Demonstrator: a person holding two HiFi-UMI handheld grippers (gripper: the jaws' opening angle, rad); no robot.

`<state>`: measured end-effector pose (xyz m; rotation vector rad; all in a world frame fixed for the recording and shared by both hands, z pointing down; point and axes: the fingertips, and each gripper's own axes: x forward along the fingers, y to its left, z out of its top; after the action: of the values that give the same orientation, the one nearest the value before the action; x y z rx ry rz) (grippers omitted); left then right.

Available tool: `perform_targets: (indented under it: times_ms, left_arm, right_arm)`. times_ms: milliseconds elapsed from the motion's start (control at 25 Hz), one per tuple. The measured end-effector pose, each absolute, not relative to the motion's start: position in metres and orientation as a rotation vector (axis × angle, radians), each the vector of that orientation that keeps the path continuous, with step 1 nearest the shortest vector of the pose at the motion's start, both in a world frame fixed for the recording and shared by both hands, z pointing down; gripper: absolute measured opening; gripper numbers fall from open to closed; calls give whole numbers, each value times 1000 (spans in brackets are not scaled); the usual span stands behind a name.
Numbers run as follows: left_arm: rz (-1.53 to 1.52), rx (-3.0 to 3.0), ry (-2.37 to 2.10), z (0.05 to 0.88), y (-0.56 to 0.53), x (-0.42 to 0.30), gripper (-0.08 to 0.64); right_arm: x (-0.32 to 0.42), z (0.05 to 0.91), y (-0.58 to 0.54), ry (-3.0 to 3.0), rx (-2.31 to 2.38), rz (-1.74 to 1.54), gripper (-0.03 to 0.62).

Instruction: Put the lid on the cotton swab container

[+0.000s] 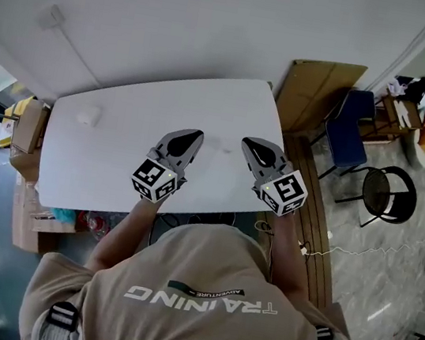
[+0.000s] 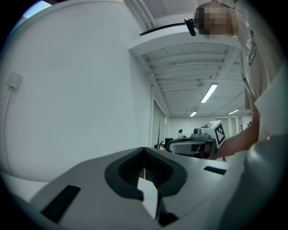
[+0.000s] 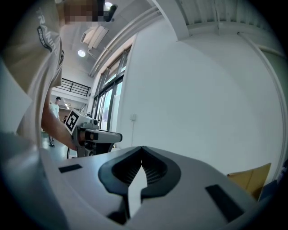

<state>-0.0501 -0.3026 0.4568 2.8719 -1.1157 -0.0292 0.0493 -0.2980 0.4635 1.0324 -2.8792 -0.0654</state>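
I hold both grippers side by side above the near half of a white table [image 1: 118,158]. The left gripper [image 1: 195,135] and the right gripper [image 1: 247,143] both have their jaws closed to a point, with nothing between them. In the left gripper view the left gripper [image 2: 144,150] points up at a white wall, and the right gripper [image 2: 198,143] shows beyond it. The right gripper view shows the right gripper [image 3: 142,148] the same way, with the left gripper [image 3: 92,134] at its side. A small white round object [image 1: 87,115] sits far left on the table; I cannot tell whether it is the container or the lid.
A cardboard sheet [image 1: 322,86] leans by the table's right end. A blue chair [image 1: 350,135] and a black stool [image 1: 389,193] stand further right. Cardboard boxes [image 1: 31,128] are stacked off the left end. A white wall runs behind the table.
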Motion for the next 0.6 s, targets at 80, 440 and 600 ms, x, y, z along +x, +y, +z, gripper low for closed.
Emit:
perform_targets:
  times_ms: [80, 440, 600]
  left_arm:
    - [-23, 2873, -1108, 459, -303, -51, 12]
    - [-33, 2831, -1137, 470, -313, -53, 12]
    - [-44, 2809, -1162, 472, -319, -55, 12]
  right_arm:
    - [45, 461, -297, -2877, 1017, -85, 18]
    - [37, 473, -307, -2873, 942, -60, 18]
    - [32, 477, -315, -2877, 908, -51, 18]
